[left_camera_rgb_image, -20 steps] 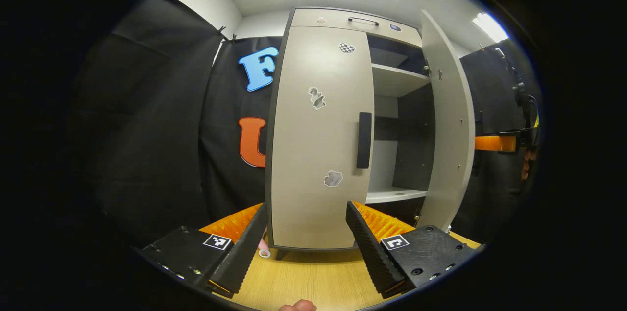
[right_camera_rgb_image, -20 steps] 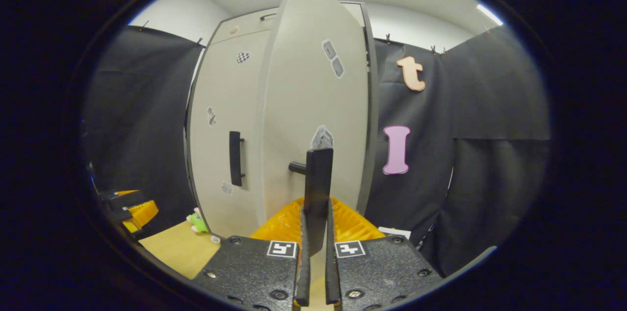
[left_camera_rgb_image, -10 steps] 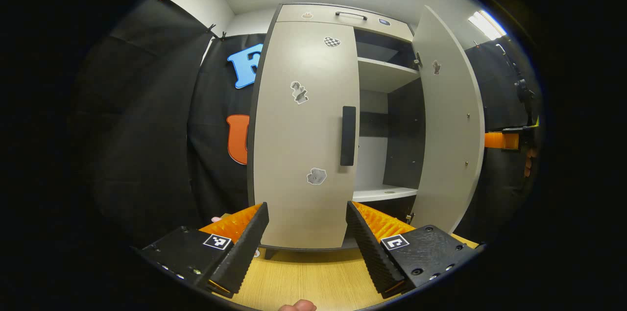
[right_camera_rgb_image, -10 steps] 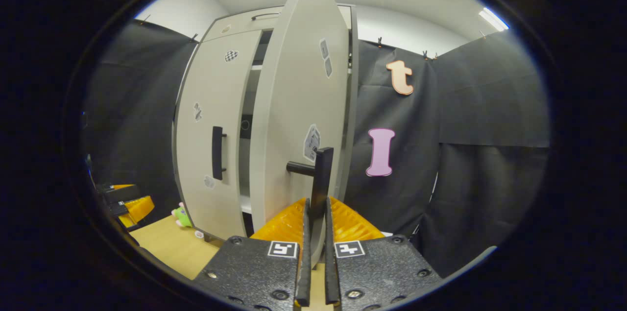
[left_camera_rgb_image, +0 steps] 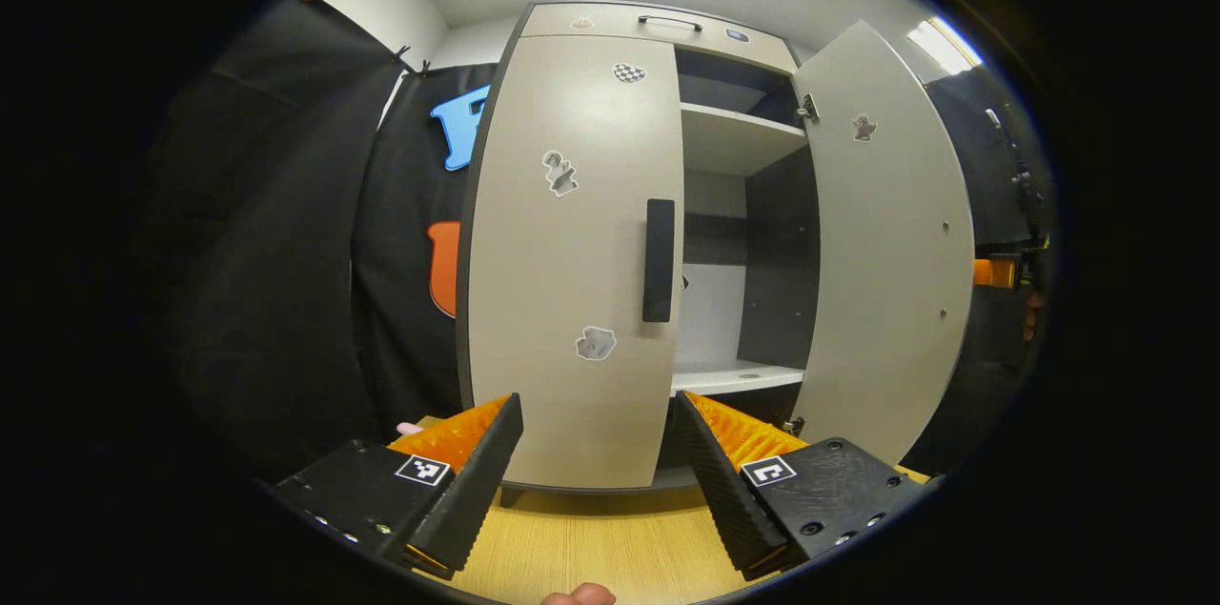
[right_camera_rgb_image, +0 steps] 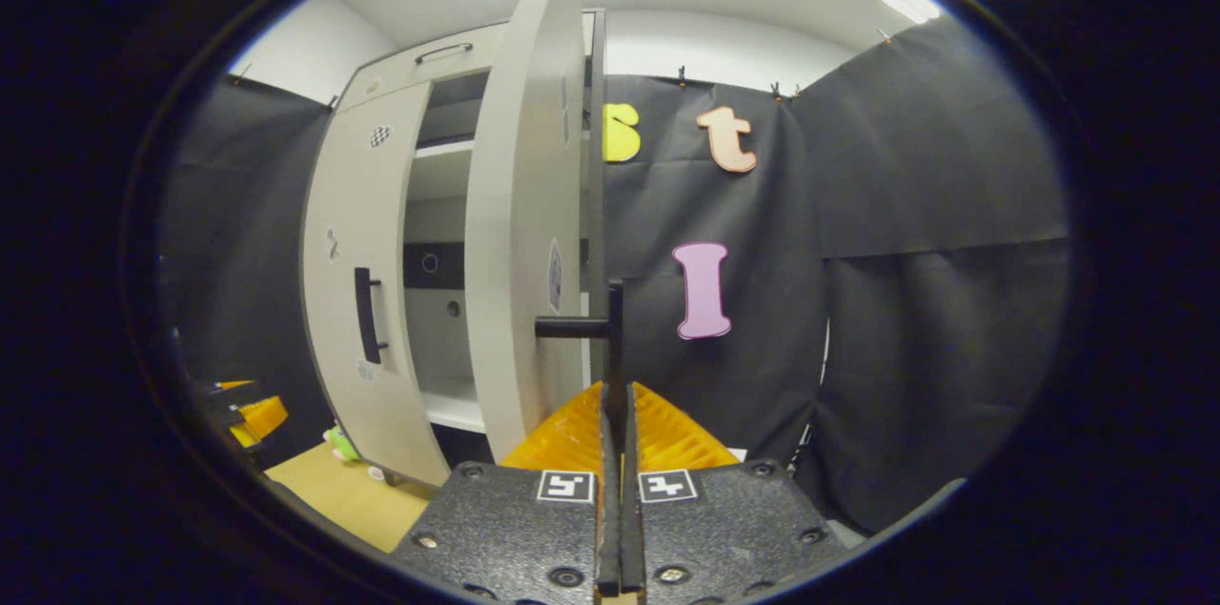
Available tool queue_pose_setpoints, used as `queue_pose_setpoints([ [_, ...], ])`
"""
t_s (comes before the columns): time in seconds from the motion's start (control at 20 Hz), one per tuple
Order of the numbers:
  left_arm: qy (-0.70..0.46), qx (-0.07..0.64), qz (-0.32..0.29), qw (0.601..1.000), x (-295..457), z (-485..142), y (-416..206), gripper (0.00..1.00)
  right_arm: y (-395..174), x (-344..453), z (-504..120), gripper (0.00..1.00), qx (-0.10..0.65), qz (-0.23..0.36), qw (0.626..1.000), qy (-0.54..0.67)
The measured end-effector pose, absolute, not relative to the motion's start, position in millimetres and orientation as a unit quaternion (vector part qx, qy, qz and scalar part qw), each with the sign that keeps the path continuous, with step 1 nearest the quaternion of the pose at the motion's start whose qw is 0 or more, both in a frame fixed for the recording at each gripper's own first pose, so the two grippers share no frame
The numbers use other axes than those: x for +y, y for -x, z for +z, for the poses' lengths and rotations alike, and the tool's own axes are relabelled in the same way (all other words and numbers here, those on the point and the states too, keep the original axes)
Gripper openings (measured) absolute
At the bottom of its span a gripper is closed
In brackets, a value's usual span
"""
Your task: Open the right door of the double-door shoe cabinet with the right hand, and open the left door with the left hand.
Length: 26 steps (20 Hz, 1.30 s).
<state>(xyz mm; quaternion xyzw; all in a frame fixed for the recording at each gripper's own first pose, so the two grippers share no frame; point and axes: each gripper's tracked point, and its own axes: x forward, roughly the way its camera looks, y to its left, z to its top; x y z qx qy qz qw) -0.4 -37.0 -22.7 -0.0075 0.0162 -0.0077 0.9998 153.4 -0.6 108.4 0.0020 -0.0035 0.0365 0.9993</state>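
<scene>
You are about halfway through: the right door [left_camera_rgb_image: 886, 243] of the shoe cabinet [left_camera_rgb_image: 658, 19] is swung well out from the cabinet front, so that the shelves [left_camera_rgb_image: 739, 133] behind it lie bare, while the left door [left_camera_rgb_image: 572, 252] lies flat and closed against the cabinet, its handle untouched. Your right claw [right_camera_rgb_image: 615, 414] is pressed together on the right door's handle [right_camera_rgb_image: 615, 338], both fingers pinching the upright bar from either side; in the right gripper view that door stands nearly edge-on to you, to the right of the cabinet's open bay. Your left claw [left_camera_rgb_image: 596, 462] is spread wide and holds nothing; it hovers low in front of the cabinet, above the tabletop [left_camera_rgb_image: 610, 543], roughly facing the lower part of the left door and apart from it. The left door's handle [left_camera_rgb_image: 659, 260] sits on the door's inner edge, next to the cabinet's open bay, at about mid height. It is a dark straight bar whose long axis runs vertically, parallel to the door's edge, standing off the panel toward you. What remains, by my reading, is to raise the left claw to that bar, close across its narrow width with the fingers on either side, and draw the door out around its hinges on the cabinet's outer left edge.
</scene>
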Motion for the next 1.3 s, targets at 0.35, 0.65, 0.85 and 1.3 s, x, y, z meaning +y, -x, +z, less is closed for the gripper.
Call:
queue_pose_setpoints([
  [0.35,0.007,0.015,-0.001,1.000,-31,-22,10,0.95,-127,-5,113,0.04,-0.027,0.007,0.999,0.016],
  [0.65,0.003,-0.002,-0.003,1.000,-27,-10,13,0.95,-117,37,91,0.08,-0.001,0.068,0.998,0.009],
  [0.85,0.013,-0.025,-0.023,0.999,-38,8,12,0.95,-116,47,79,0.66,0.014,0.070,0.997,0.019],
  [1.3,0.005,-0.044,-0.060,0.997,-70,33,-9,0.95,-114,56,71,0.90,0.023,0.072,0.997,0.007],
])
